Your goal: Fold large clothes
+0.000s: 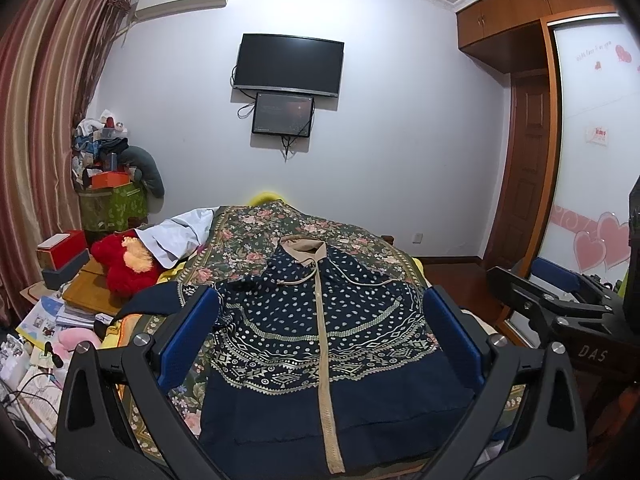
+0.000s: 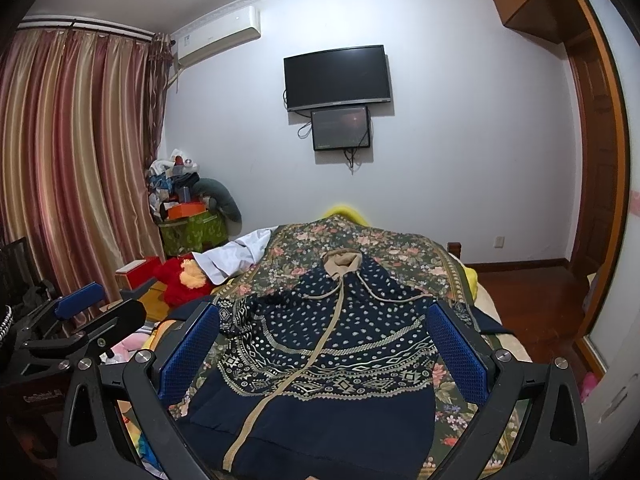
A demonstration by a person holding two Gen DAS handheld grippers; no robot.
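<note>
Navy hooded garment (image 1: 320, 344) lies spread flat on the floral bedspread (image 1: 248, 240), hem nearest the tongs, tan hood (image 1: 302, 246) at the far end toward the wall television (image 1: 288, 64). Its long axis follows the tan placket (image 1: 324, 360), running straight away from both tools. Left tongs (image 1: 320, 336) and right tongs (image 2: 324, 344) both hang released, empty, blue pads framing the hem; neither looks nearer. Cloth looks soft and thin, printed with pale dots and geometric bands, plain at the hem, drawcords trailing loose.
</note>
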